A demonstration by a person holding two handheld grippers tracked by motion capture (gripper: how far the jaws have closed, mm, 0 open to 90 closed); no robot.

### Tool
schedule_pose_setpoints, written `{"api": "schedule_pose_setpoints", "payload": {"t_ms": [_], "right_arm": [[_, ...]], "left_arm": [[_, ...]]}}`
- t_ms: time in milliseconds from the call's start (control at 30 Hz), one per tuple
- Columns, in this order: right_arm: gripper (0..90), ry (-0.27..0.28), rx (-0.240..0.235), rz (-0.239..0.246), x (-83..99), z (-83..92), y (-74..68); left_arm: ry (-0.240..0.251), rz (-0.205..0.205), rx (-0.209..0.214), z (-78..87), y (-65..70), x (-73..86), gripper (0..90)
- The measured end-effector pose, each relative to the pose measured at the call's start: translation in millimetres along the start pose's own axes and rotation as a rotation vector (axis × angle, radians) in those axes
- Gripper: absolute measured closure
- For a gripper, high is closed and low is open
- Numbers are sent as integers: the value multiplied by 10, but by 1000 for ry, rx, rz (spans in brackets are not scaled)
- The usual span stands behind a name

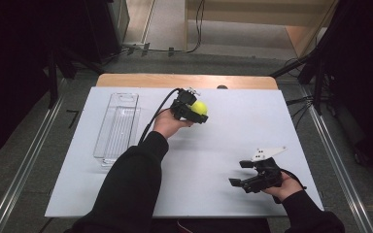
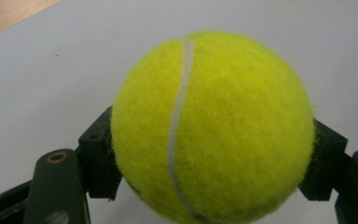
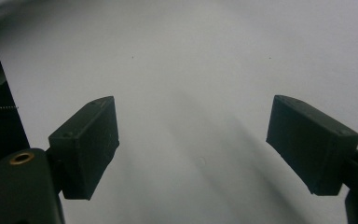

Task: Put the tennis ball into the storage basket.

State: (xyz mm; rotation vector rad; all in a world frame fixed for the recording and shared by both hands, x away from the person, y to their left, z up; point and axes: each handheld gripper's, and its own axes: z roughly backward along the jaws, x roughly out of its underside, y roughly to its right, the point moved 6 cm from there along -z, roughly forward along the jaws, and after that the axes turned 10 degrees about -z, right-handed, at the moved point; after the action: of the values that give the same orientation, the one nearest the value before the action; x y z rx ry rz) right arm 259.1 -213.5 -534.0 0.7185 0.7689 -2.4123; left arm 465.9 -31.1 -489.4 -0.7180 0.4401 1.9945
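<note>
- Jaws of the left gripper (image 2: pixel 212 158) are clamped on a fuzzy yellow-green tennis ball (image 2: pixel 213 126), one black pad pressing on each side of it at about its widest part.
- In the high view the ball (image 1: pixel 199 107) sits at the front of the left gripper (image 1: pixel 197 112), held off the white counter (image 1: pixel 233 131) over its far middle part.
- Being round, the ball has no long axis; its white seam runs in a curve from the top down to the lower edge in the left gripper view, left of centre.
- Held by the left hand (image 1: pixel 167 122), the left gripper points toward the right side of the counter.
- Jaws of the right gripper (image 3: pixel 205 149) stand wide apart with nothing between them but bare counter.
- At the near right of the counter, well apart from the ball, the right gripper (image 1: pixel 237 174) is held in the right hand (image 1: pixel 281 187).
- A clear plastic rectangular tray (image 1: pixel 117 127) lies on the left part of the counter, its long side running away from the person.
</note>
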Motion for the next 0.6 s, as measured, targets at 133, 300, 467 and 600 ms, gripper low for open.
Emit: {"api": "schedule_pose_setpoints", "payload": {"t_ms": [133, 300, 467, 600], "right_arm": [[148, 0, 0, 0, 2, 0, -1], [148, 0, 2, -2, 4, 1, 3], [148, -1, 3, -1, 4, 0, 1], [148, -2, 3, -1, 5, -1, 0]], "left_arm": [[0, -7, 4, 65, 23, -11, 258], [4, -8, 3, 157, 52, -13, 258], [-13, -5, 17, 245, 56, 34, 258], [-8, -2, 26, 309, 73, 65, 258]]}}
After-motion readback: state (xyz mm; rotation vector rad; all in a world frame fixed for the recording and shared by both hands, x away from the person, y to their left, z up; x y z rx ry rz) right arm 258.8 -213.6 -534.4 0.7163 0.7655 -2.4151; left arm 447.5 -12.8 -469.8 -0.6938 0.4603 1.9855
